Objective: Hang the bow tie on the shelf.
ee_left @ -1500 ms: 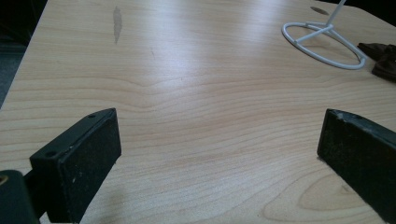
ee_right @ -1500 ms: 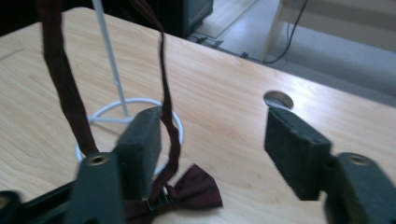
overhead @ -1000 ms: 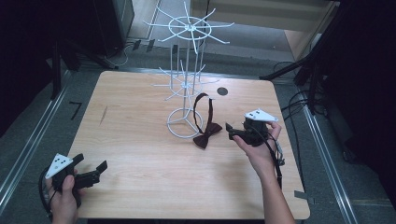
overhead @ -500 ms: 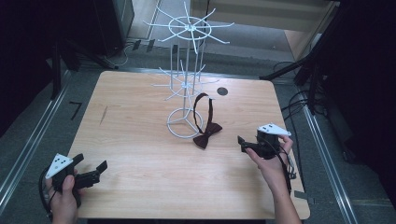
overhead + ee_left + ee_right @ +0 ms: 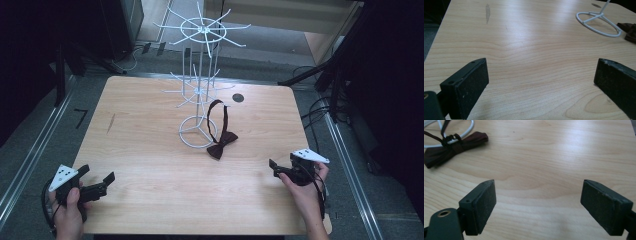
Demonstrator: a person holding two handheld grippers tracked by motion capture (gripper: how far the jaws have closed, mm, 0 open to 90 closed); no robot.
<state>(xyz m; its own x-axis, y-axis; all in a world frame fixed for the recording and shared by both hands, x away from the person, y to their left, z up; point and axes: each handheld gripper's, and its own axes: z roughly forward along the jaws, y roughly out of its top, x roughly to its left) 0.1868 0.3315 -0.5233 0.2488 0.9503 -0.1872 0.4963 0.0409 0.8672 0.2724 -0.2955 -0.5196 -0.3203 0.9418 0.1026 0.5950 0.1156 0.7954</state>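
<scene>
A dark brown bow tie point(image 5: 222, 143) lies on the wooden table point(image 5: 145, 135), its strap looped up against the foot of a white wire rack point(image 5: 200, 75). My right gripper point(image 5: 275, 169) sits low near the front right of the table, well clear of the tie, pointing left. Its jaws have just been opening and nothing is between them point(image 5: 539, 195). The bow tie point(image 5: 454, 145) shows at the upper left of the right gripper view. At the front left corner, my left gripper point(image 5: 96, 174) is open and holds nothing point(image 5: 541, 75), facing the rack's base ring point(image 5: 599, 23).
A small dark round hole point(image 5: 238, 97) marks the table behind the rack. Metal rails point(image 5: 30, 155) run along both sides of the table, and cables point(image 5: 320, 107) lie on the floor at the right. The rack's wire arms spread wide above the table's middle.
My right gripper has moved away from the bow tie, toward the front right edge and lower. The bow tie stays beside the rack. The left gripper has kept still.
</scene>
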